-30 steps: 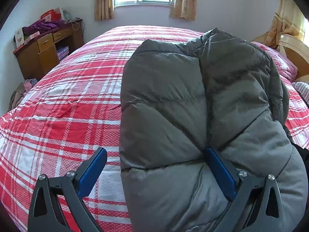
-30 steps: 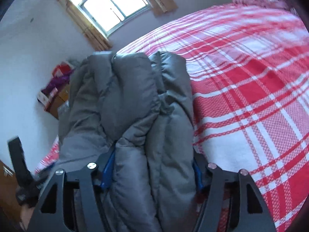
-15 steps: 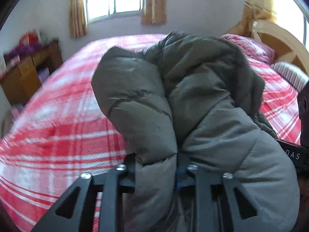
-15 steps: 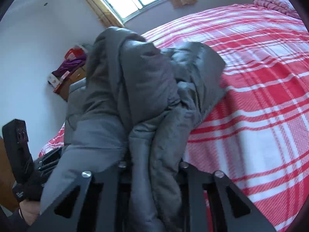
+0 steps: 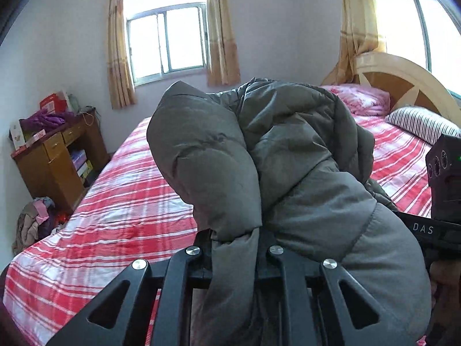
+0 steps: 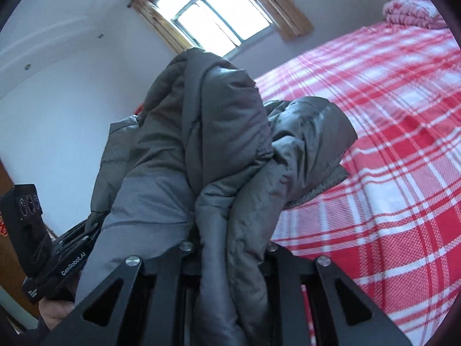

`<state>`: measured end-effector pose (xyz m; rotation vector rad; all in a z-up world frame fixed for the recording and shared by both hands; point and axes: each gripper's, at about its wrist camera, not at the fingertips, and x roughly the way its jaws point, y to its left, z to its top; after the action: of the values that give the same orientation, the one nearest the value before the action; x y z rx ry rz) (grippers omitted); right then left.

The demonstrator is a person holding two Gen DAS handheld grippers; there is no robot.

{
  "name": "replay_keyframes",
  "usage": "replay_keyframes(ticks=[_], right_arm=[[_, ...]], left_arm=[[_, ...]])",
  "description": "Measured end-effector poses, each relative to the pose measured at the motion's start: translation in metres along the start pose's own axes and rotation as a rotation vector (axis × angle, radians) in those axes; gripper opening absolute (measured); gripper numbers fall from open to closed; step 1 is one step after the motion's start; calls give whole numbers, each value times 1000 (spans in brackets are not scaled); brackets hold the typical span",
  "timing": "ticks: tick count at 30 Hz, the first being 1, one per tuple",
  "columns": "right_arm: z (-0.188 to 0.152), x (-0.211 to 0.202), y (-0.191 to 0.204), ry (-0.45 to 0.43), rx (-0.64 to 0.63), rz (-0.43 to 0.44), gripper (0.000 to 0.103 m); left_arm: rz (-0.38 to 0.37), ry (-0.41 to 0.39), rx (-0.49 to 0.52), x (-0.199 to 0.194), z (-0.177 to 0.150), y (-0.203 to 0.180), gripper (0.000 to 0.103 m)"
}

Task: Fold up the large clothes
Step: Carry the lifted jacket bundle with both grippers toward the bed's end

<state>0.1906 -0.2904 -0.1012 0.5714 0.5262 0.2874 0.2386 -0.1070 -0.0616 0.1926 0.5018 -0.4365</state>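
Left wrist view: a grey-green padded jacket (image 5: pixel 288 150) is seen bunched and lifted in front of the camera, above a bed (image 5: pixel 121 201) covered in a red and white checked sheet; a fold of the jacket's quilted cloth is pinched in the left gripper (image 5: pixel 234 252), whose fingers have just been closing and are now drawn nearly together on that fold, the pads themselves being hidden by the cloth; the rest of the jacket is heaped up over and to the right of the gripper, clear of the sheet in this view; at the right edge the black body of the right gripper (image 5: pixel 445 190) is seen just beside the jacket; a wooden desk (image 5: pixel 54 164) piled with purple cloth and boxes is set against the far wall left of the bed, a window (image 5: pixel 165 40) with yellow curtains is seen behind it, and a striped pillow (image 5: pixel 423 122) is laid near the pale wooden headboard (image 5: pixel 403 77). In the right wrist view the same jacket (image 6: pixel 219 132) is seen held up and draped toward the camera; the right gripper (image 6: pixel 230 248) has likewise just been closing, and its fingers are brought close on a thick gathered fold between them; one loose flap is hung out to the right over the checked bed (image 6: pixel 389 173), whether touching it cannot be told; at the lower left the left gripper (image 6: pixel 57 256) is seen gripped by a hand (image 6: pixel 54 314), its fingers hidden behind the jacket.
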Motion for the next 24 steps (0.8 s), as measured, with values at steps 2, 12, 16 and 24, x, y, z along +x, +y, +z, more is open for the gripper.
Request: replay_keyframes(ticks=[2,12,16,24], right_arm=[[2,-6,16,-9,-31,14,19],[6,4,74,6,-131,71,18],[8,16,89,19,-164,82,18],[10,41,111,56,-223,105,18]], left_arm=[[10,-3,-13,-11,1,7,15],[61,-26,-108,-56,-14,49,15],[76,-34,-136,-68,-21,64,15],[107,-42,-195,-86,-34,99,14]])
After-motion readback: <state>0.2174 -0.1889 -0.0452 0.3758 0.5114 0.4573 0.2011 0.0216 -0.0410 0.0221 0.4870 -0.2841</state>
